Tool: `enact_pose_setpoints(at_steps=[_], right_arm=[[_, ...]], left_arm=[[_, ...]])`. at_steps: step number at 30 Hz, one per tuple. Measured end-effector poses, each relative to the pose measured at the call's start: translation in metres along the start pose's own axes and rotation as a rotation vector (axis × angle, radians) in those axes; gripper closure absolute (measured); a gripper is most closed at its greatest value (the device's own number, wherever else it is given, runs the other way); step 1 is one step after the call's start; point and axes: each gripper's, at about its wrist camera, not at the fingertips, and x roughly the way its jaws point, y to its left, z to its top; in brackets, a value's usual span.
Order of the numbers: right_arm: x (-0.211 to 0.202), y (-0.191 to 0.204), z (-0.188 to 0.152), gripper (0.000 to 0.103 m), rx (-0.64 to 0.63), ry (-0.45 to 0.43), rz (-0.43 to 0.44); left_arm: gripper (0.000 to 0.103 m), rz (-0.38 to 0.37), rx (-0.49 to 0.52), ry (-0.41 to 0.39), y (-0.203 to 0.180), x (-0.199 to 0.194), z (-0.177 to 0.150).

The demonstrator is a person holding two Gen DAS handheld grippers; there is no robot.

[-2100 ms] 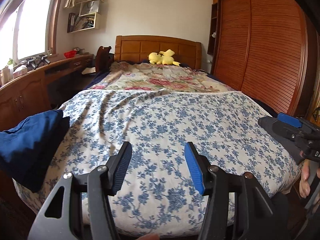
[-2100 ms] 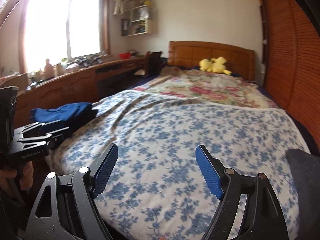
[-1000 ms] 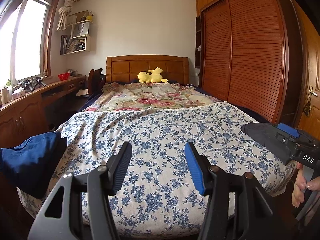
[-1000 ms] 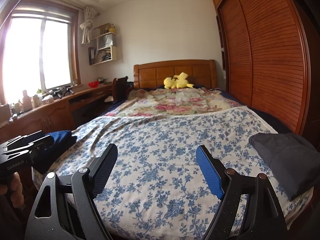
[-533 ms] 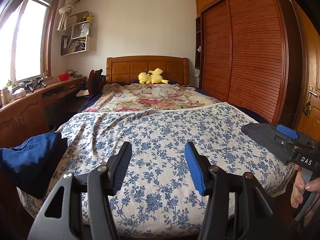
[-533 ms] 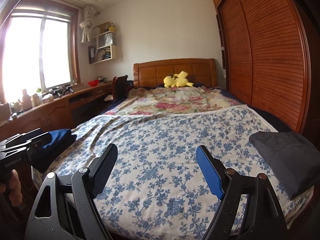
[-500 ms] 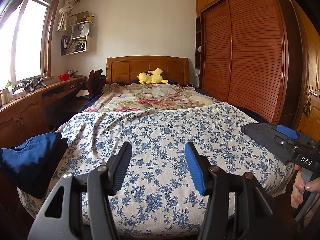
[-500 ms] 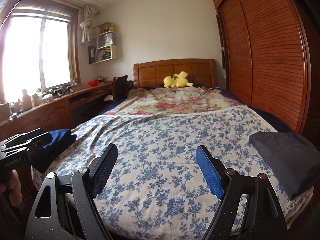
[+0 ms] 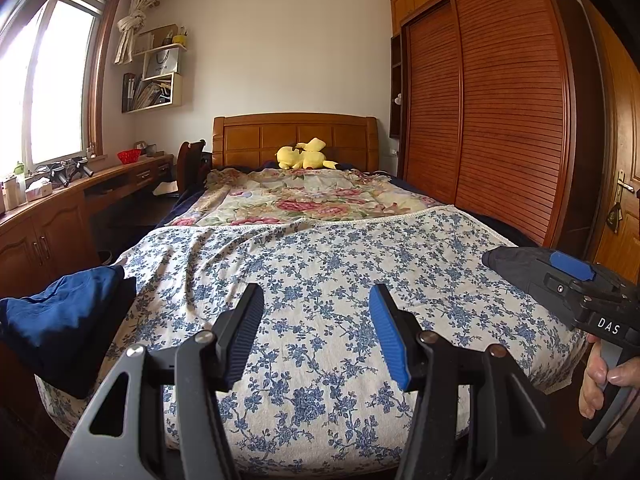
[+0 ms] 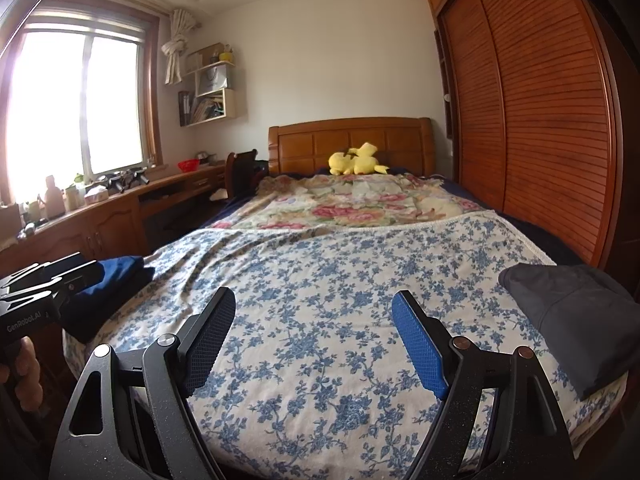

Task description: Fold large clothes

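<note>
A folded blue garment lies on the near left corner of the bed. On the near right corner rests a folded dark grey garment. My left gripper stands open above the foot of the bed, nothing between its jaws. My right gripper is open wider, also empty, held over the blue-flowered bedspread. In the left wrist view the right gripper's body shows at the right edge, held by a hand, in front of the grey garment.
The bed runs back to a wooden headboard with a yellow plush toy. A slatted wooden wardrobe lines the right side. A wooden desk with a chair and a window stand along the left.
Two seconds ago both views looked lower onto the bedspread; they have since tilted up to take in the room. In the last second nothing has moved.
</note>
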Motion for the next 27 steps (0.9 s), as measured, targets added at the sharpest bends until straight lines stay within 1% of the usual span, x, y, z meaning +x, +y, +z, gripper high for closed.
enact_pose_setpoints(at_steps=[27], right_arm=[[-0.0015, 0.0019, -0.0029, 0.020, -0.001, 0.004, -0.001]], left_arm=[[0.049, 0.004, 0.006, 0.002, -0.0009, -0.0041, 0.0011]])
